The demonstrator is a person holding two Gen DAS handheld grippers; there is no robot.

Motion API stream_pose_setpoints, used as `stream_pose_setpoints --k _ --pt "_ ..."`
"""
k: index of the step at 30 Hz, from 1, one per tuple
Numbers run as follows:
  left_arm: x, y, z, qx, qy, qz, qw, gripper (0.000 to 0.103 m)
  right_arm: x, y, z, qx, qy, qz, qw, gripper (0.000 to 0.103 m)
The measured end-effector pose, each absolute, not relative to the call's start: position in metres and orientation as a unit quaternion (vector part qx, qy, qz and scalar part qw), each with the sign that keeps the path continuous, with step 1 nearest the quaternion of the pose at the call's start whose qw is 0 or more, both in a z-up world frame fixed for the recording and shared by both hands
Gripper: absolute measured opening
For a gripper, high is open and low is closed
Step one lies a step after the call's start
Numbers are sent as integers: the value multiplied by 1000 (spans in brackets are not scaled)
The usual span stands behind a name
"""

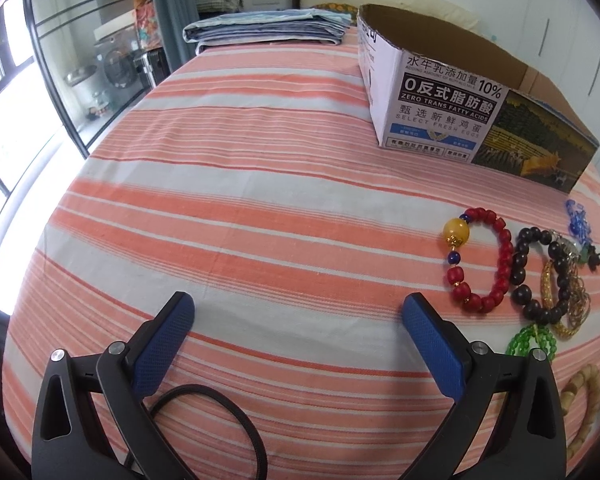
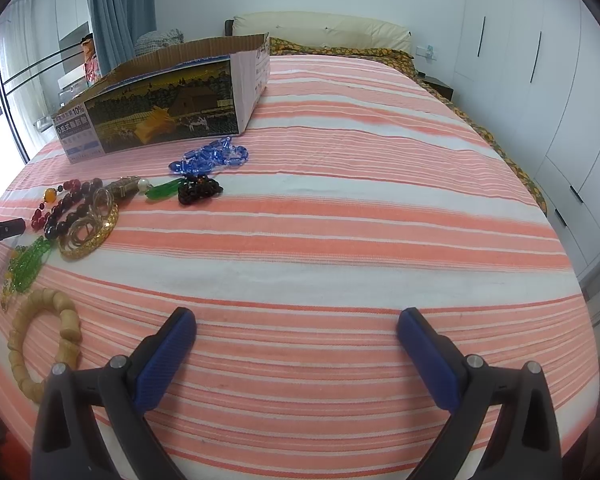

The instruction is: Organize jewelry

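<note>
Several bracelets lie on the striped bed. In the left wrist view a red bead bracelet (image 1: 480,258) with a yellow bead lies right of my open, empty left gripper (image 1: 298,310), next to a dark bead bracelet (image 1: 540,276), gold bangles (image 1: 568,304), a green bead string (image 1: 534,340), a blue bead string (image 1: 576,216) and a wooden bracelet (image 1: 580,400). An open cardboard box (image 1: 460,92) stands behind them. In the right wrist view my open, empty right gripper (image 2: 296,324) sits right of the wooden bracelet (image 2: 44,336), the gold bangles (image 2: 90,228), the blue beads (image 2: 208,158) and the box (image 2: 160,100).
Folded blue bedding (image 1: 268,26) lies at the far end of the bed. A black cable (image 1: 220,420) loops under my left gripper. Glass doors are on the left, white wardrobes (image 2: 560,80) on the right. The left gripper's tip (image 2: 2,230) shows at the right wrist view's left edge.
</note>
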State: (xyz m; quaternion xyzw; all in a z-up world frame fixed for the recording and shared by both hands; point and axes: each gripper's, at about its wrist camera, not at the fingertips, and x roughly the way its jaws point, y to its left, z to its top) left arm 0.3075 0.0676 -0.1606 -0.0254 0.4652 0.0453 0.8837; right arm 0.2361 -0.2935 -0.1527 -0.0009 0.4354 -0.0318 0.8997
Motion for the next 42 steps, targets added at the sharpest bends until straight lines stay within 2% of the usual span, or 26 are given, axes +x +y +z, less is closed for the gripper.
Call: stream_pose_setpoints --k 42 --pt "306 65 -161 -23 468 38 883 103 242 -297 -153 0 448 -27 894 103"
